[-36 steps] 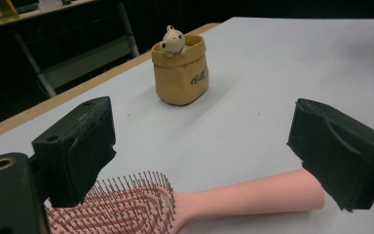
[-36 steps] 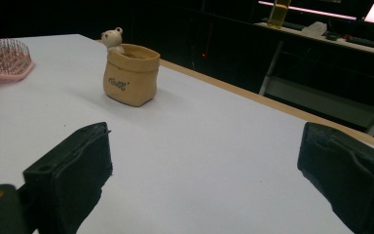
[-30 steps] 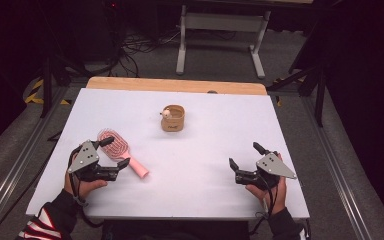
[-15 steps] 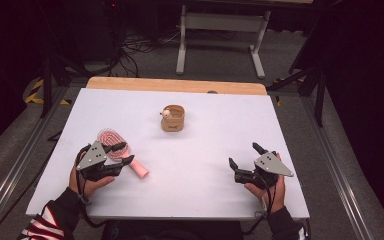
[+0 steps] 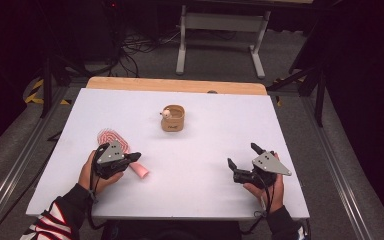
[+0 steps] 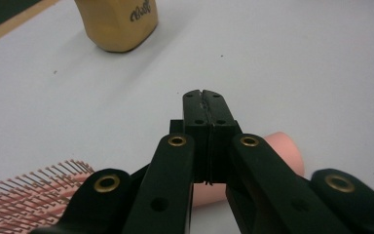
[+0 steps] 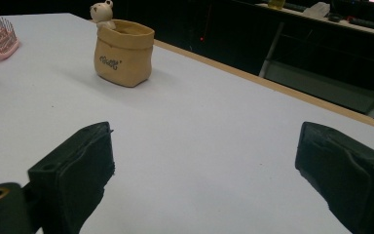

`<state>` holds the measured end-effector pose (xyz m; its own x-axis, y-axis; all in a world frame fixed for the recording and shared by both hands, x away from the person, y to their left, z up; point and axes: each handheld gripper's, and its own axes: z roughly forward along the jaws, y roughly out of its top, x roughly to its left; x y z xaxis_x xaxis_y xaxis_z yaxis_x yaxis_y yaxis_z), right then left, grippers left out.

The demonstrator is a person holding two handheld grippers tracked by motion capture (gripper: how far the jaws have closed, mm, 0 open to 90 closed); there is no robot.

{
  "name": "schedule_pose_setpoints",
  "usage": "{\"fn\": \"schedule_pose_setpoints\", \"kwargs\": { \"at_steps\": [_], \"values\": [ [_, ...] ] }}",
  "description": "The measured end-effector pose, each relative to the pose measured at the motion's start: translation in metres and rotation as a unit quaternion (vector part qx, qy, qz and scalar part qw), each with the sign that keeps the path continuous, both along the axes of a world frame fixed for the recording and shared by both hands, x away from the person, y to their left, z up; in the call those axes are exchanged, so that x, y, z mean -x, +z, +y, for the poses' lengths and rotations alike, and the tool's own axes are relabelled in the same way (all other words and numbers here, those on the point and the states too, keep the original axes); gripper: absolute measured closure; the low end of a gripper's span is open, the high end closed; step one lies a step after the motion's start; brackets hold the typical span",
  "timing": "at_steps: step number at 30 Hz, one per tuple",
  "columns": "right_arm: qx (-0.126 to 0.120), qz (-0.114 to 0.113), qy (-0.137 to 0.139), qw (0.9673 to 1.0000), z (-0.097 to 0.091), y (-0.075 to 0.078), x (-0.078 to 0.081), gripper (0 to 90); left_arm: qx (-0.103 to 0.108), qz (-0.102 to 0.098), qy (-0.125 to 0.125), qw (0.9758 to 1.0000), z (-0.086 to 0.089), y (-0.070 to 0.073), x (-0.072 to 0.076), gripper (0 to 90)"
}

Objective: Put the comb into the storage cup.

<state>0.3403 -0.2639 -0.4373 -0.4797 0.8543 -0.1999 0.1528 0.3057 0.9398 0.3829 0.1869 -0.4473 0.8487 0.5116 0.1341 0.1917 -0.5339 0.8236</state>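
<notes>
The left claw (image 5: 135,157) is sitting low over the brush (image 5: 122,150) near the left edge of the white surface (image 5: 205,165). Its jaws have just been closing and are now meeting tip to tip, with nothing pinched between them. In the left claw view (image 6: 205,95) the joined tips are lying above the pink handle (image 6: 285,153), which is poking out to the right from under the jaws, while the bristled head (image 6: 34,187) is showing at the lower left. From the high view the brush is lying slantwise, its head pointing up and to the left of the claw and the end of its handle (image 5: 141,171) sticking out just below and to the right of it. Whether the jaws are touching the handle cannot be told.

The right claw (image 5: 242,162) is resting near the right edge of the surface, held in the person's hand, and its jaws are standing wide apart with only bare surface between them. It is lying well apart from the brush.

A small tan pot (image 5: 173,118) with a little figure on its rim is standing upright toward the far middle of the surface, well away from both claws.
</notes>
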Motion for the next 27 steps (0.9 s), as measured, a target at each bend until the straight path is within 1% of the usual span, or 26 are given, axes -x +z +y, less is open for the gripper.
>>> {"fn": "schedule_pose_setpoints", "kwargs": {
  "at_steps": [1,2,3,6,7,9,10,12,13,14,15,19,20,23,24,25,27],
  "values": [
    [0.002,0.000,0.000,1.0000,0.000,0.000,0.000,7.5,-0.002,0.007,-0.003,1.0000,-0.003,-0.002,-0.003,90.0],
    [0.003,0.001,0.000,1.0000,0.001,-0.001,-0.001,7.5,-0.002,0.007,-0.003,1.0000,-0.003,-0.002,-0.003,90.0],
    [0.003,0.002,0.001,1.0000,0.001,-0.001,-0.001,7.5,-0.005,0.015,-0.006,0.9998,-0.006,-0.003,-0.006,90.0],
    [0.005,0.003,-0.001,1.0000,0.001,-0.001,-0.002,7.7,-0.008,0.021,-0.008,0.9997,-0.011,-0.004,-0.008,90.0],
    [0.005,0.005,0.002,1.0000,0.002,-0.001,-0.003,7.7,-0.013,0.025,-0.011,0.9995,-0.015,-0.006,-0.008,90.0],
    [0.005,0.006,0.004,1.0000,0.003,-0.002,-0.005,7.7,-0.021,0.028,-0.017,0.9992,-0.019,-0.007,-0.009,90.0],
    [0.005,0.006,0.004,1.0000,0.003,-0.002,-0.005,7.7,-0.022,0.031,-0.018,0.9991,-0.021,-0.008,-0.009,90.0],
    [0.006,0.008,0.007,0.9999,0.005,-0.002,-0.007,7.8,-0.034,0.035,-0.020,0.9986,-0.024,-0.010,-0.010,90.0],
    [0.007,0.009,0.009,0.9999,0.005,-0.002,-0.007,7.9,-0.040,0.044,-0.024,0.9980,-0.026,-0.012,-0.010,90.0],
    [0.007,0.010,0.011,0.9999,0.006,-0.002,-0.008,7.9,-0.040,0.044,-0.024,0.9980,-0.026,-0.012,-0.010,90.0],
    [0.008,0.011,0.012,0.9998,0.006,-0.003,-0.008,7.9,-0.048,0.050,-0.022,0.9974,-0.027,-0.014,-0.011,90.0],
    [0.013,0.015,0.015,0.9997,0.007,-0.003,-0.010,8.0,-0.047,0.053,-0.022,0.9972,-0.025,-0.014,-0.011,90.0],
    [0.013,0.015,0.015,0.9997,0.007,-0.003,-0.010,8.0,-0.044,0.058,-0.022,0.9971,-0.025,-0.014,-0.011,90.0],
    [0.013,0.015,0.017,0.9997,0.007,-0.003,-0.010,8.0,-0.046,0.063,-0.025,0.9967,-0.024,-0.013,-0.012,90.0],
    [0.014,0.017,0.017,0.9996,0.007,-0.004,-0.011,8.0,-0.048,0.069,-0.023,0.9962,-0.024,-0.013,-0.013,90.0],
    [0.014,0.017,0.017,0.9996,0.007,-0.004,-0.011,8.0,-0.048,0.069,-0.023,0.9962,-0.024,-0.013,-0.013,90.0],
    [0.017,0.021,0.017,0.9995,0.007,-0.005,-0.012,8.1,-0.053,0.073,-0.017,0.9958,-0.024,-0.013,-0.016,90.0]
  ]
}}
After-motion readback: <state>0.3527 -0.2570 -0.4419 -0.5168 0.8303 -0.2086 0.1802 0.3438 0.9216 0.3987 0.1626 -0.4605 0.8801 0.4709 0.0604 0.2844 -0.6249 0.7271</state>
